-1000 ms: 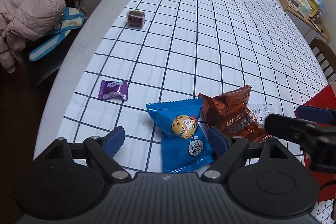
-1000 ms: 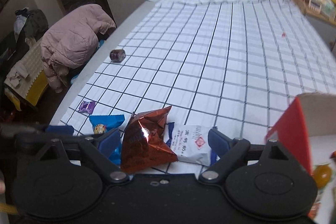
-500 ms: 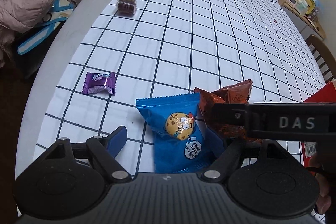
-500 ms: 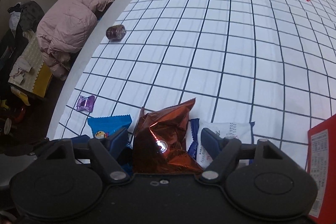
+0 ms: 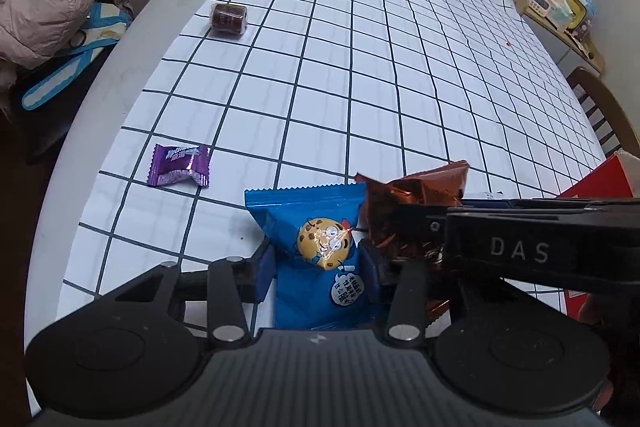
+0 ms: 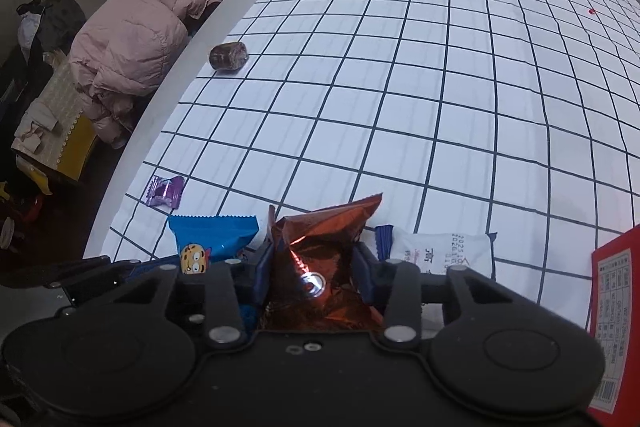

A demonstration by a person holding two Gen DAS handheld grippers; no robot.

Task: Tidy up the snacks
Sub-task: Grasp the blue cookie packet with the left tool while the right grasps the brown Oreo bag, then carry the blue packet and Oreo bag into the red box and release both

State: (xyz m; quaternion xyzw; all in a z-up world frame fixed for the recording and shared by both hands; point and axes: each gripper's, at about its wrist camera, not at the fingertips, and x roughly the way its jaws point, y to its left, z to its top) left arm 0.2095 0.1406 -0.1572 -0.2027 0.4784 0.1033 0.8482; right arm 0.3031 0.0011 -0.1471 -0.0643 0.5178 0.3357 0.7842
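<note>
Left tool (image 5: 316, 263) grips blue packet (image 5: 316, 227); right tool (image 6: 312, 263) copper packet (image 6: 320, 247).

It was a lived-in home — a pink puffer coat (image 6: 132, 35) slumped beside a dining table (image 5: 120, 75), a cluttered shelf (image 5: 556, 3) behind.

Both views are evenly lit by soft indoor light from above, bright on the white checked tablecloth (image 5: 400, 75) and dim toward the room beyond it. Shadows under the wrappers are faint and short. A sharp white glint sits on the copper foil packet (image 6: 320, 267), and a smaller sheen crosses the cookie on the blue packet (image 5: 320, 243). The fisheye lens bends the cloth's grid lines, most strongly far from the foil packet, and the corners go black. Focus is crisp across the cloth; the pink jacket (image 6: 136, 39) left of it is slightly soft and murky.
</note>
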